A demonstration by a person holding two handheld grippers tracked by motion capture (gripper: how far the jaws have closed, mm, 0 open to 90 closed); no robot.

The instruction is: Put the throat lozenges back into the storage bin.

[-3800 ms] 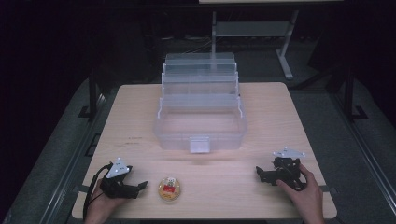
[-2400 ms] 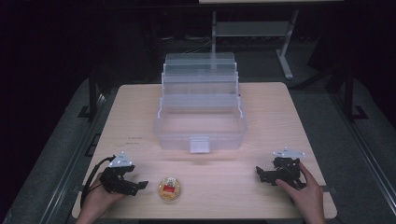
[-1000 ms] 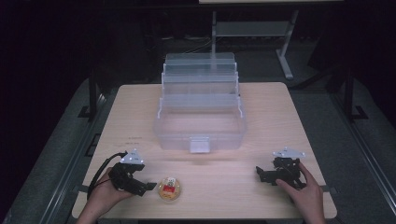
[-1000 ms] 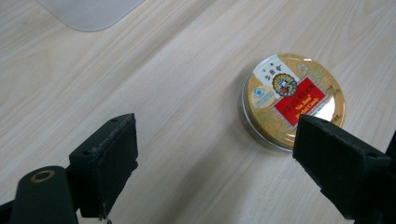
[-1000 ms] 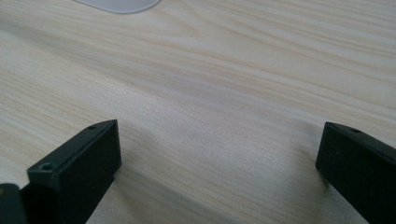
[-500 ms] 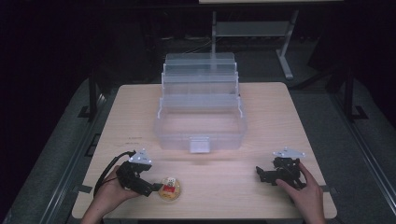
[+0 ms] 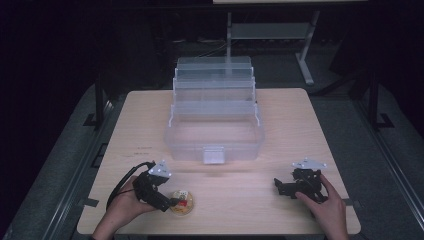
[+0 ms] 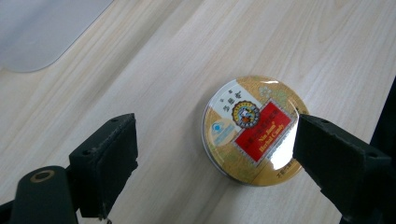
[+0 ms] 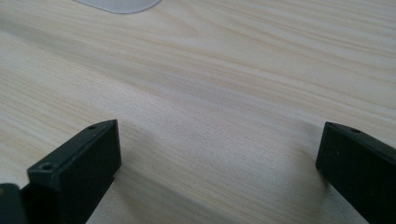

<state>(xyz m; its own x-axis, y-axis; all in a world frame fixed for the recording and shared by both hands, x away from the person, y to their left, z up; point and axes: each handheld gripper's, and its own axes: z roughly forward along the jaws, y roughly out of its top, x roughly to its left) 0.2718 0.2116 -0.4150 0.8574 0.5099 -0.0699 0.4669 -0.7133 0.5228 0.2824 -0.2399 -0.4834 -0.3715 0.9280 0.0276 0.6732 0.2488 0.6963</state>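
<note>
Broadly, a pale wood-grain worktop [image 7: 320, 125] sits in a dark room, with a metal stand on the floor beyond its far edge.

Clear plastic tiered organiser box [image 7: 215, 117]: stands at the middle of the worktop, trays stepped up toward the far side, a latch tab on its near wall. Trays look bare as far as can be told. A rounded translucent corner of it shows at the top left of the left gripper view.

Right tongs [image 7: 280, 186]: held in the person's right hand [image 7: 325, 207] at the near right of the worktop, well apart from the box and the tin. Low over the wood, jaws spread wide, bare grain between them in the right gripper view [image 9: 217, 154].

Left tongs [image 7: 174, 202]: held in the person's left hand [image 7: 122, 212] at the near left, cable looping off behind. Jaws wide apart, gripping nothing [image 8: 212, 154]. Tips angled down at the tin.

Round tin [image 8: 254, 130]: flat on the worktop near its front edge, left of centre, in front of the box and apart from it [image 7: 182, 201]. Gold lid with a red label, a round emblem and small print too fine to read. In the left gripper view it lies between the jaws, hard against the right-hand one; contact there cannot be told. A clear gap of wood separates it from the other jaw.
</note>
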